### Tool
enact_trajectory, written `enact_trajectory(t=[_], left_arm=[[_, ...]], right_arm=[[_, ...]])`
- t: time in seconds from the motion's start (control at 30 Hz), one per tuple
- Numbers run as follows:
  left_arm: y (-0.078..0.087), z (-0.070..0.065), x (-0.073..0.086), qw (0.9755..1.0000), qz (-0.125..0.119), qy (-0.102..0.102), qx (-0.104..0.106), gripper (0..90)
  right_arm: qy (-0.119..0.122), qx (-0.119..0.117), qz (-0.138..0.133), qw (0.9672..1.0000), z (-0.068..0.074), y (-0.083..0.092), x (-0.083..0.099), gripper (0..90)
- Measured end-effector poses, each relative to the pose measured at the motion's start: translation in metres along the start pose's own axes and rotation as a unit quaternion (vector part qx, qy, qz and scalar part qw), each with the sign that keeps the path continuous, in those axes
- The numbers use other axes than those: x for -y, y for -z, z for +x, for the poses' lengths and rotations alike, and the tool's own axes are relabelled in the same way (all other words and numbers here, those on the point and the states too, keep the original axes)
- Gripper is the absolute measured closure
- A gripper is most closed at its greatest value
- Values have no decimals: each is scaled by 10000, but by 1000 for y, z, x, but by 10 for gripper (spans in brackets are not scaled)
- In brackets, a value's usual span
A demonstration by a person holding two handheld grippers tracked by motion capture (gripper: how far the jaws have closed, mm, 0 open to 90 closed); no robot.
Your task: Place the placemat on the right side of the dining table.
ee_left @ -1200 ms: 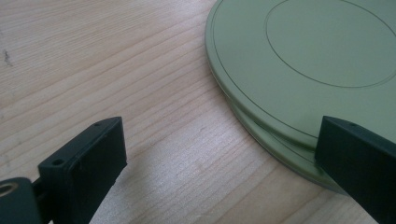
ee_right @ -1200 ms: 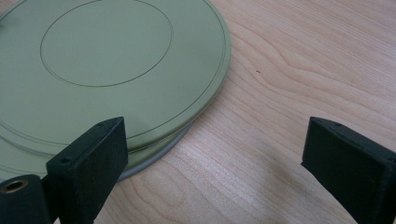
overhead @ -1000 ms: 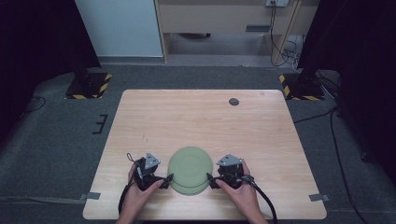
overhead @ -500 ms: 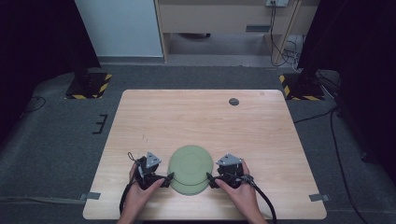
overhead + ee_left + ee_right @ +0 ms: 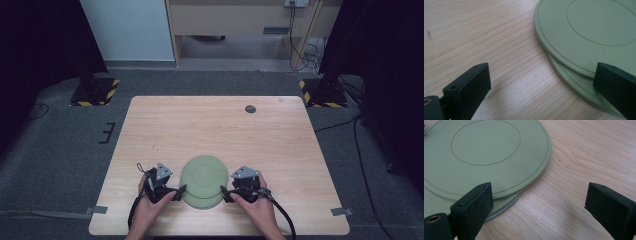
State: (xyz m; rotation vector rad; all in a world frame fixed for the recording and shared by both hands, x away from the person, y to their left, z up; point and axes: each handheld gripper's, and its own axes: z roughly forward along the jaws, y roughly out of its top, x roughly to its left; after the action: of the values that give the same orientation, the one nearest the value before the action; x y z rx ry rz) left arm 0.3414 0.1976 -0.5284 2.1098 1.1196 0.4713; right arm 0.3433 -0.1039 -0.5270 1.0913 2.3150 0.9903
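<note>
- Plates (image 5: 202, 181): two, green, round, stacked near the front edge of the table (image 5: 220, 130), midway between both grippers; top plate (image 5: 584, 32) offset from bottom plate (image 5: 574, 85), bottom rim exposed on the near side.
- Left gripper (image 5: 170, 192): just beside the stack's left rim; jaws wide apart, clamped on nothing; one jaw over the exposed bottom rim, the other over bare wood.
- Right gripper (image 5: 231, 194): just beside the stack's right rim; jaws wide apart, empty; one jaw over the plate edge, the other over bare wood (image 5: 579, 170).
- Disc (image 5: 250, 108): small, dark, near the far edge, well apart from the work.
- Risk, wrong layer: thin rims lying close together; likely to pinch both plates at once, or the bottom one alone, if a jaw comes in too low.
- Risk, slip: smooth, shallow rim and flat pads; likely to slide out of a light pinch and drop back on the stack.
- Risk, push: stack free on smooth wood near the front edge; liable to be shoved sideways or off by a jaw nudging the rim before closing.
- Risk, tilt: uneven lift from the two sides likely to tip a plate.
</note>
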Motion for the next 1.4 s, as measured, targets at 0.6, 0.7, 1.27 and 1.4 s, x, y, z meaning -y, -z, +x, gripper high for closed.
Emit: enact_trajectory(t=[0.6,0.7,1.27,1.4], left_arm=[[-1,5,0,9998,-25,111,-154,15],[-2,5,-1,9998,-32,124,-179,4],[-5,3,-3,9997,-81,109,-222,3],[-4,3,-2,9996,-96,152,-228,14]], right_arm=[[-12,15,5,10000,-2,-3,-2,51],[-4,56,14,10000,-3,-6,-4,34],[-90,75,-8,9999,-4,-8,-5,45],[-93,63,-14,9999,-3,-7,-5,73]])
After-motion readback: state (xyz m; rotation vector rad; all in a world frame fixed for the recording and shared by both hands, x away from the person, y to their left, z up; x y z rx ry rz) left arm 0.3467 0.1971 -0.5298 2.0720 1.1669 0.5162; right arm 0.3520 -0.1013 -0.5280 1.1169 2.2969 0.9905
